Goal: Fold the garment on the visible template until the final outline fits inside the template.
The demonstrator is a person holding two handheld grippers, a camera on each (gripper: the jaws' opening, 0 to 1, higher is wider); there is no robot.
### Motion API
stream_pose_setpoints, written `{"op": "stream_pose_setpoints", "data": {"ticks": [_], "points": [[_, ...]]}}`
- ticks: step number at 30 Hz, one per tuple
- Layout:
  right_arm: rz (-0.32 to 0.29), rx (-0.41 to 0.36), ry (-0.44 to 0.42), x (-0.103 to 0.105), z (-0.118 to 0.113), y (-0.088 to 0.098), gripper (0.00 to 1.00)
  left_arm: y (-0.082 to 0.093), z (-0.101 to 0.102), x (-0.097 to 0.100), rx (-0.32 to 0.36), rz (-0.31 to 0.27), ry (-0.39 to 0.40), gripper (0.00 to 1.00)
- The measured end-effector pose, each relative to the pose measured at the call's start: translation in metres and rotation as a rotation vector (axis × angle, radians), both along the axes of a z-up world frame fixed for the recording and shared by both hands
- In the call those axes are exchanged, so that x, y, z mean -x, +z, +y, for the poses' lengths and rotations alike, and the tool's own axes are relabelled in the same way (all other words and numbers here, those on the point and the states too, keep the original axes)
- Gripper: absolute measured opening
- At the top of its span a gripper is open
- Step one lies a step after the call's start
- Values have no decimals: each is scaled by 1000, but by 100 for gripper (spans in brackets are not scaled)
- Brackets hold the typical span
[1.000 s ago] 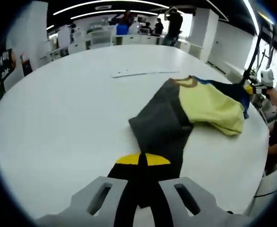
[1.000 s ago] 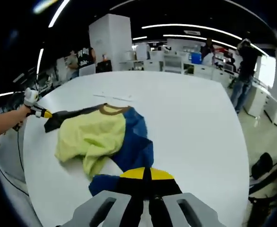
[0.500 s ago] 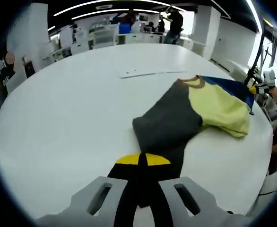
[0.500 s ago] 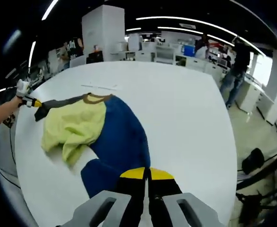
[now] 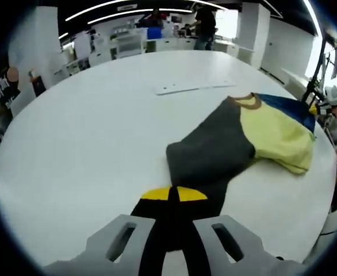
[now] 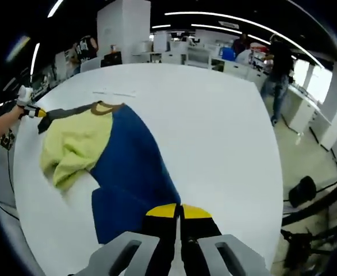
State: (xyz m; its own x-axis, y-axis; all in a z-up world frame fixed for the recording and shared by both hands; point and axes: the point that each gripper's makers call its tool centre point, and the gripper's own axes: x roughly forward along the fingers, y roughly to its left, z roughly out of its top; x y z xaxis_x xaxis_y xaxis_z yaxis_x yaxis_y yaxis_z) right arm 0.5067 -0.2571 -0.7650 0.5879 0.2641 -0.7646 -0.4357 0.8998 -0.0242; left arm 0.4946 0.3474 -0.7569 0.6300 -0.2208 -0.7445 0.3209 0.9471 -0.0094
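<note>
So both grippers are clamped onto opposite ends of the garment [image 5: 237, 146], which lies stretched across the big round white worktop [image 5: 88, 132]. In the left gripper view the left gripper [image 5: 173, 198] has its yellow-tipped fingers [image 5: 156, 194] pressed together on the dark grey end of the cloth, and the fabric runs away from the fingers, going grey, then pale yellow, then blue at the far end. Way out past that blue end you can see the right gripper [image 5: 317, 107] with a hand on it. In the right gripper view it's mirrored: the right gripper [image 6: 178, 211] is pinching the blue end, the yellow part sits bunched up further out to the left of the fingers, and the left gripper [image 6: 37, 112] holds the grey end at the far edge. A thin pale strip [image 5: 194, 87] lies flat on the worktop beyond the brown collar [image 5: 244, 101], apart from the garment.
</note>
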Motion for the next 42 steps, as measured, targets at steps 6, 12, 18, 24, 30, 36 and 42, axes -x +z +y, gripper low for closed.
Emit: {"op": "stream_pose_setpoints", "data": {"ticks": [6, 12, 18, 24, 30, 36, 42], "points": [[7, 4, 15, 2, 4, -2, 0, 2, 10, -8, -17, 0, 9, 0], [9, 9, 21, 2, 5, -2, 0, 2, 16, -9, -24, 4, 19, 0], [10, 12, 8, 0, 2, -2, 0, -5, 18, -3, -21, 26, 18, 0], [-1, 5, -3, -2, 6, -1, 0, -6, 17, 1, 1, 26, 19, 0], [-30, -23, -3, -5, 12, 5, 0, -3, 18, 2, 20, 12, 26, 2], [-72, -57, -30, -11, 13, 12, 18, 3, 14, 1, 39, -17, 33, 10], [-121, -83, -19, -13, 18, 21, 28, 11, 13, -1, 35, -77, 29, 26]]}}
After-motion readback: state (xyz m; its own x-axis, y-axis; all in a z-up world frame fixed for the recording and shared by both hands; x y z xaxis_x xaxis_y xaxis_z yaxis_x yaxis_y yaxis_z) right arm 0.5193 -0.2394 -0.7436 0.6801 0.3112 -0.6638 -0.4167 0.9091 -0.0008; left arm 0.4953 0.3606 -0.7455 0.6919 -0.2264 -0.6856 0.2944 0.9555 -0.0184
